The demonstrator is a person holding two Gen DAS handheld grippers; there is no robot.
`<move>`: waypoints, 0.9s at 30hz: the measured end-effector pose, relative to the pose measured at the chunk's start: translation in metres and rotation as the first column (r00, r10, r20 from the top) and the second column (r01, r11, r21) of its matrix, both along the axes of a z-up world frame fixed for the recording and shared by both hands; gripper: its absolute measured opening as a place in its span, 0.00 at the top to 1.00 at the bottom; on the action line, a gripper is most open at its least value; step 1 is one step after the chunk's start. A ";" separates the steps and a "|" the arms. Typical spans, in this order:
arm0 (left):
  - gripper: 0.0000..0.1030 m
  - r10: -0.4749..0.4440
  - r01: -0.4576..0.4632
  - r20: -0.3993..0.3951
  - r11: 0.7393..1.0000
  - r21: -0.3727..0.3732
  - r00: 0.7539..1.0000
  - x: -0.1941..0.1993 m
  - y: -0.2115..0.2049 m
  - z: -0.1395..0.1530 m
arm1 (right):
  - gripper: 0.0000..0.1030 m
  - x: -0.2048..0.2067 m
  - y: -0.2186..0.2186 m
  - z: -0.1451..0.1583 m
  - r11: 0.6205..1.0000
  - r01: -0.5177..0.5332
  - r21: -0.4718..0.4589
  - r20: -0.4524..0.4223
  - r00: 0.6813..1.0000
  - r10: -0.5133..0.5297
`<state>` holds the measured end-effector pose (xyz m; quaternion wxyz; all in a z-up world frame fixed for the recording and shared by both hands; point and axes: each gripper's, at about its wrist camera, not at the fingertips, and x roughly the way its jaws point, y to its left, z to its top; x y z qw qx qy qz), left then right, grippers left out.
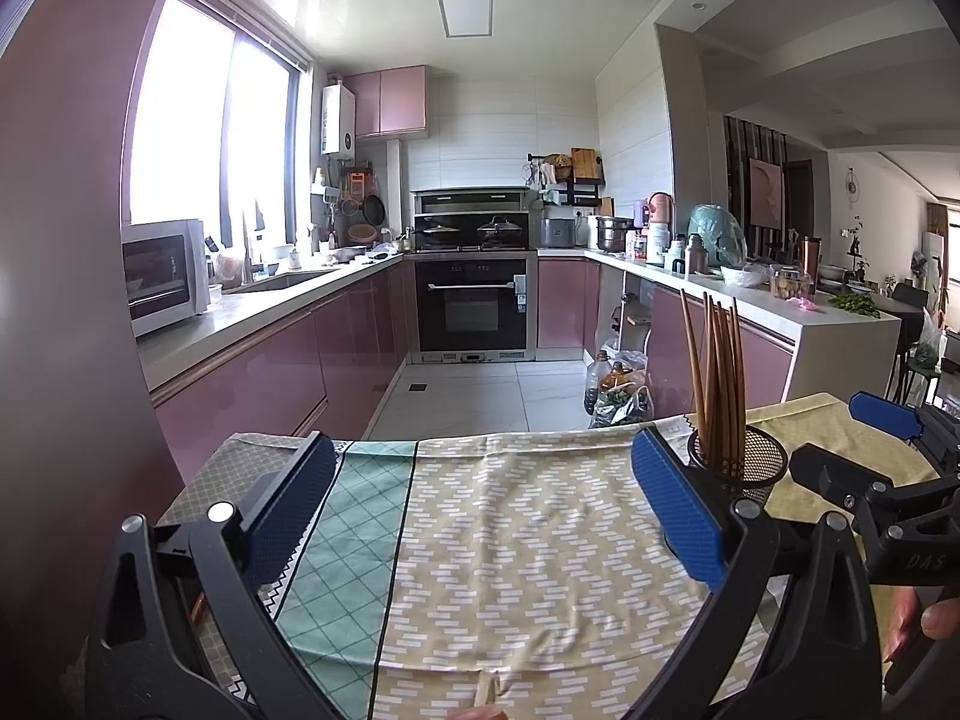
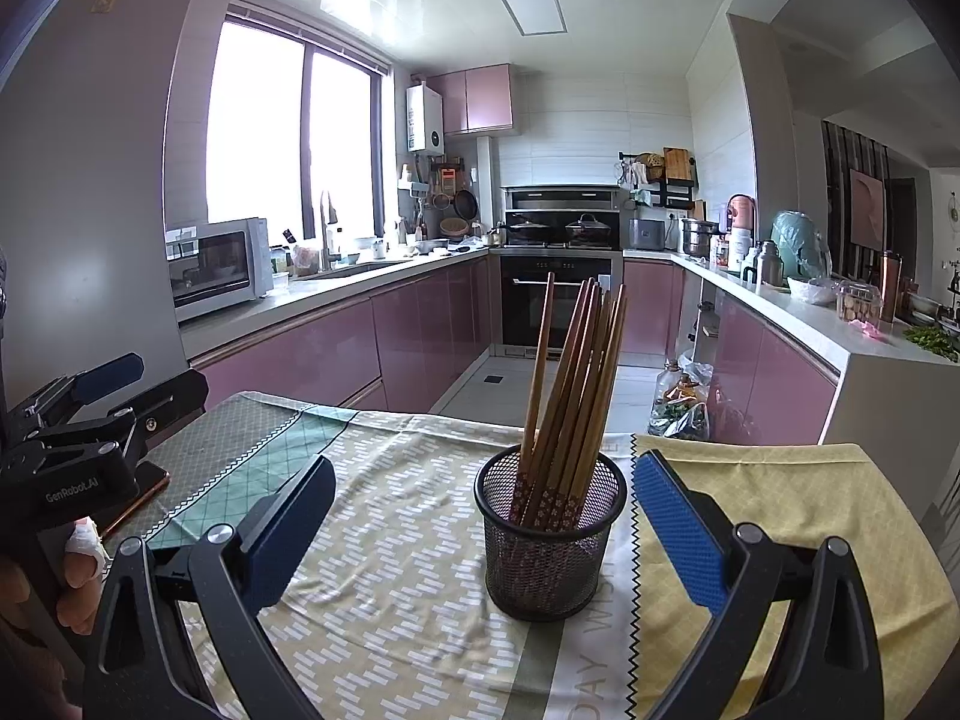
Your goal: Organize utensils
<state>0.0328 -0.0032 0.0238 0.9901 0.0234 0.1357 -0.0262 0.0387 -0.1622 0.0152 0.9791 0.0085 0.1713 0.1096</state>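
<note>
A black mesh holder (image 2: 549, 558) stands on the patterned tablecloth (image 2: 384, 540), with several brown chopsticks (image 2: 570, 372) upright in it, fanned out. My right gripper (image 2: 483, 528) is open just short of the holder, its blue pads on either side and nothing between them. My left gripper (image 1: 486, 498) is open too, over bare cloth to the left of the holder (image 1: 744, 468) and its chopsticks (image 1: 717, 378). Each gripper shows in the other's view: the right gripper (image 1: 858, 444) at the far right, the left gripper (image 2: 114, 396) at the far left.
The tablecloth (image 1: 510, 540) covers a small table whose far edge drops to the kitchen floor. A flat copper-edged object (image 2: 141, 492) lies under the left gripper. A pale thin thing (image 1: 486, 690) pokes in at the bottom edge. Pink cabinets, an oven and cluttered counters stand beyond.
</note>
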 end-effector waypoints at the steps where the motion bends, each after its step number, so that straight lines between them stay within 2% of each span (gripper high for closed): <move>1: 0.05 0.000 0.000 0.000 1.000 -0.001 1.000 0.000 0.000 0.000 | 0.06 0.000 0.000 0.000 1.000 -0.001 -0.001 0.000 1.000 0.001; 27: 0.05 -0.003 0.003 -0.006 1.000 -0.004 1.000 0.000 0.002 0.000 | 0.06 0.001 0.001 -0.001 1.000 0.002 0.000 -0.004 1.000 -0.002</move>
